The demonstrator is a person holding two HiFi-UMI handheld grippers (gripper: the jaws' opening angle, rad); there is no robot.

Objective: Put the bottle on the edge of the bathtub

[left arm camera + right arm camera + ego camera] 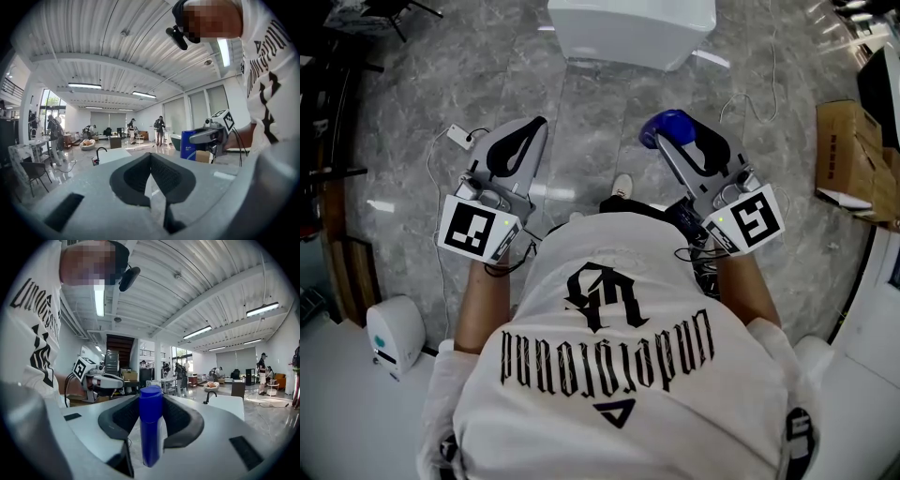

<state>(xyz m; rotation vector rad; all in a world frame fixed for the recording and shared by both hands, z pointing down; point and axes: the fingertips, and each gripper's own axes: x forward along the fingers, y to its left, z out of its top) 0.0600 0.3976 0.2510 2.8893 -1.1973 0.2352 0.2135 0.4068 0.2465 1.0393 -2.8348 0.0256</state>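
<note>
The blue bottle [667, 127] is clamped between the jaws of my right gripper [675, 136], held above the grey marble floor. In the right gripper view the bottle [151, 427] stands upright between the dark pads [183, 420], which press on its sides. The white bathtub [628, 33] lies ahead at the top of the head view, apart from both grippers. My left gripper [534, 127] hangs to the left at about the same height, shut with nothing in it. Its pads [166, 171] meet at the tip. From the left gripper view the bottle [189, 145] shows off to the right.
A cardboard box [853, 159] stands at the right. A small white appliance [394, 333] sits at the lower left, and a white adapter with a cable [459, 138] lies on the floor by the left gripper. Several people and furniture stand far off in the hall.
</note>
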